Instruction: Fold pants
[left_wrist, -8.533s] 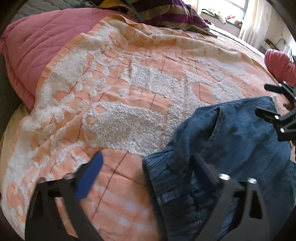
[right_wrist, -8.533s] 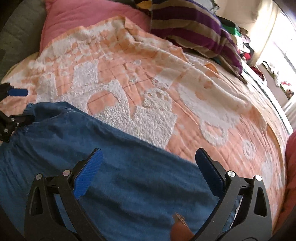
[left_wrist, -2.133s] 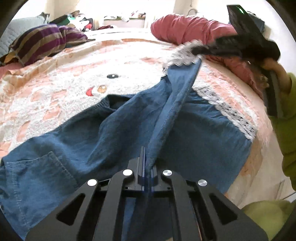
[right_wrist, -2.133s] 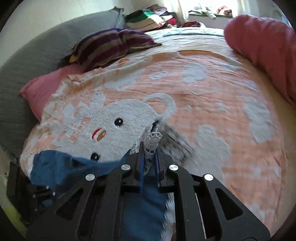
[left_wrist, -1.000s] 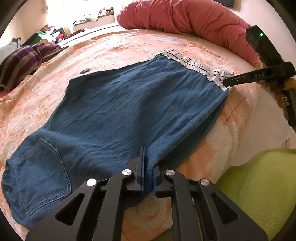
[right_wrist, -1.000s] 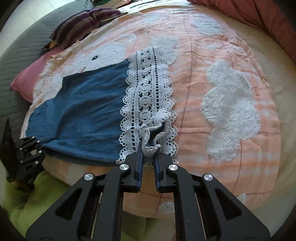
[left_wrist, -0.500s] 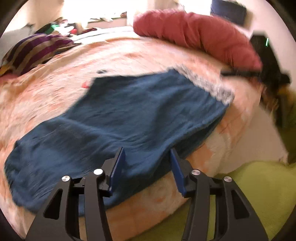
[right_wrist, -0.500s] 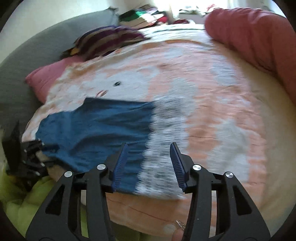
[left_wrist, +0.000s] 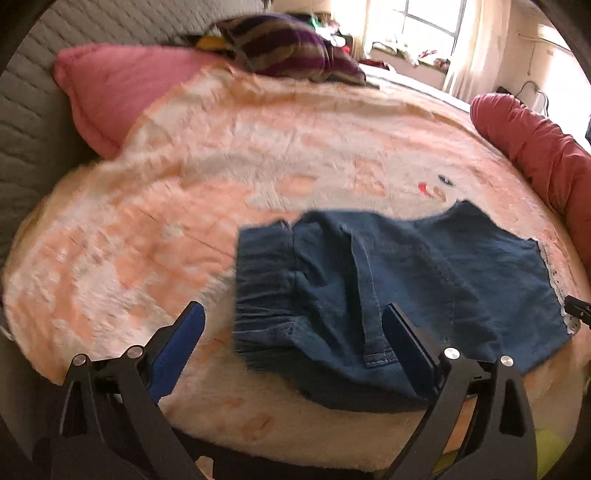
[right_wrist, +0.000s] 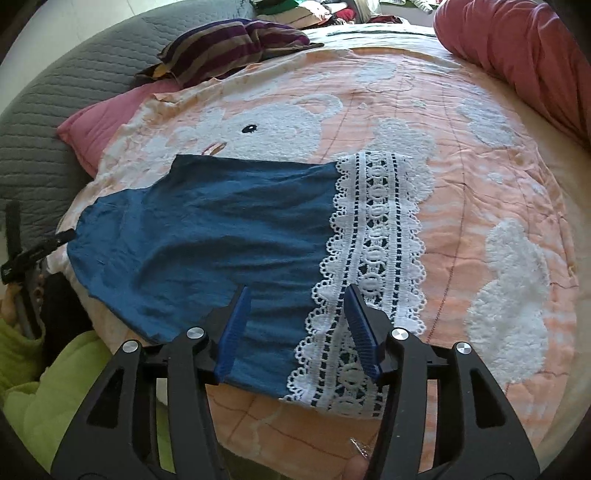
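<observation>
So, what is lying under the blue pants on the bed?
The blue pants lie flat on the orange and white blanket, lace hem included. Whatever blanket pattern, or second pant leg, sits beneath the denim is covered and cannot be seen.

- Daylight from window (left_wrist: 424, 26), blown out w/ glare.
- Left wrist view motion-blurred, esp. blanket (left_wrist: 184, 184) below window.
- Right wrist view sharp.
- Fisheye bend, dark corners.

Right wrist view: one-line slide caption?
Right gripper, jaws opening, above folded blue pants and lace hem on peach blanket.
</observation>
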